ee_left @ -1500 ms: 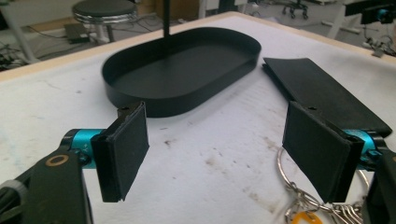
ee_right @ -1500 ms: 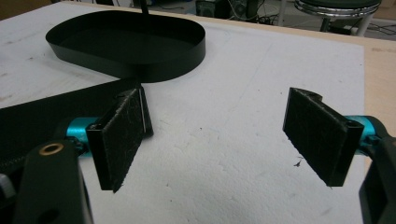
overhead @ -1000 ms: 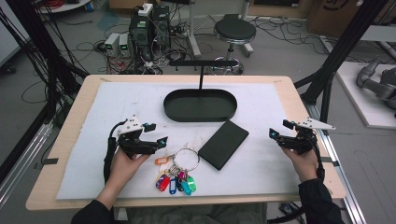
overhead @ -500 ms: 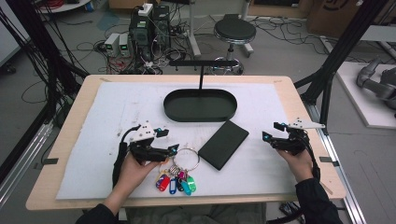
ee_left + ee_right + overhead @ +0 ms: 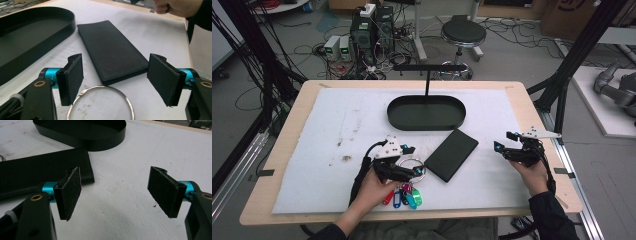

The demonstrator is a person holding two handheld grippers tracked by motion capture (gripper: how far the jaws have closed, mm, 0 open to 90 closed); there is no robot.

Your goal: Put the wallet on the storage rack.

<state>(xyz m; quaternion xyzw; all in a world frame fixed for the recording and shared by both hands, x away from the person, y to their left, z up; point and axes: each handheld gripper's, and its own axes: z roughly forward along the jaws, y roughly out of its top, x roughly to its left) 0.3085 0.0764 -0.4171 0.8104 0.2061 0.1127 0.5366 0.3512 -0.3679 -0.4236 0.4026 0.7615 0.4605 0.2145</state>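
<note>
The left tool point(image 5: 411, 161), jaws spread, hovers over the key ring point(image 5: 411, 167), whose tags point(image 5: 404, 196) trail toward the person.

Grey floor point(image 5: 272, 60), tangled cables point(image 5: 257, 55), round stool point(image 5: 463, 34)

Key ring and black wallet on the white mat

A round metal key ring point(image 5: 412, 167) lay flat on the mat, with red, pink, blue and green tags point(image 5: 404, 196) fanned out at its near side. Just beside it lay a flat black wallet point(image 5: 452, 154), shut and turned slantwise, close to the ring.
</note>
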